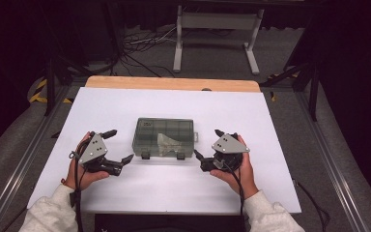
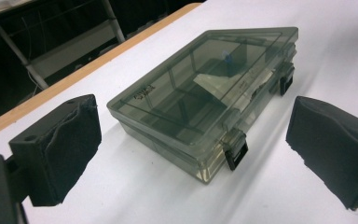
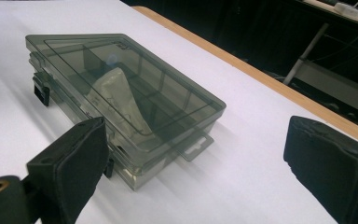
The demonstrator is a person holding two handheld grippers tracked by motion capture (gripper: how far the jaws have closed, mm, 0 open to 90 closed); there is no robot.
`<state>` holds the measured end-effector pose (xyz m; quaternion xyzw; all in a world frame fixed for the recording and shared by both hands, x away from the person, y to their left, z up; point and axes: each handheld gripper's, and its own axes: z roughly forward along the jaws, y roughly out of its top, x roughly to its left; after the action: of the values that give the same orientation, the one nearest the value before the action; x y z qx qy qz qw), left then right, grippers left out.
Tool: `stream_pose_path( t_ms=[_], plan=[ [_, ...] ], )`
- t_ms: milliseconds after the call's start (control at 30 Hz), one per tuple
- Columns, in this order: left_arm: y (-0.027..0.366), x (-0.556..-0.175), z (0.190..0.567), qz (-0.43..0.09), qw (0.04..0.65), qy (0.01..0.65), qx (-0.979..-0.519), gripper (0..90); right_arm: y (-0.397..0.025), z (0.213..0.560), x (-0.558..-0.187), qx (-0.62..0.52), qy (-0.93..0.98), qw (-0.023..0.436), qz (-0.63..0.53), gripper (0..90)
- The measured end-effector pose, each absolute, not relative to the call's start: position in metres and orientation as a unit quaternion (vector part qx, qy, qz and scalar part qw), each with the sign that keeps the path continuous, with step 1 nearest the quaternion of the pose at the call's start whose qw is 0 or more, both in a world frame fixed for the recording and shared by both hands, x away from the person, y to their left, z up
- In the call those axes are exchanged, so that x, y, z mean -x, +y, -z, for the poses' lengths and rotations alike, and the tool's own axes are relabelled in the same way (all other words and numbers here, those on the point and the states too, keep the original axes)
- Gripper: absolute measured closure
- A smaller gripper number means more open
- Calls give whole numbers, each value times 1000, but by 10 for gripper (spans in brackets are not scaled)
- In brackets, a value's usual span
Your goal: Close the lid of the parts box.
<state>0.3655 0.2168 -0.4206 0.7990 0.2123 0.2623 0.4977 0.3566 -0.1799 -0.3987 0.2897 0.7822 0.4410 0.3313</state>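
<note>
From my remote feed: smoky clear compartment box [image 1: 164, 138] sits shut at centre of the white bench [image 1: 101, 106], its two black latches [image 1: 145, 155] toward the person, prob. so both clasps can be reached at once. Left hand-held gripper [image 1: 117, 146] and right hand-held gripper [image 1: 207, 145] flank it w/ jaws wide apart, holding nothing, angled inward at the near corners. A pale item [image 3: 121, 95] lies inside.

surface: white table [image 1: 125, 104] top, with a bare wooden edge strip [image 1: 174, 83] along its far side
lying on it: a closed smoky clear compartment box [image 1: 163, 137], flat, near the middle
</note>
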Motion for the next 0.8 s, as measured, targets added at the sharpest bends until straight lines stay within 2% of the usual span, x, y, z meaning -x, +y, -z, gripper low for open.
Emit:
stream_pose_path(
  t_ms=[800],
  plan=[
    [236,-348,430,-256,490,225,-802,35,-214,403,-332,-307,775,353,-425,73]
  ],
)
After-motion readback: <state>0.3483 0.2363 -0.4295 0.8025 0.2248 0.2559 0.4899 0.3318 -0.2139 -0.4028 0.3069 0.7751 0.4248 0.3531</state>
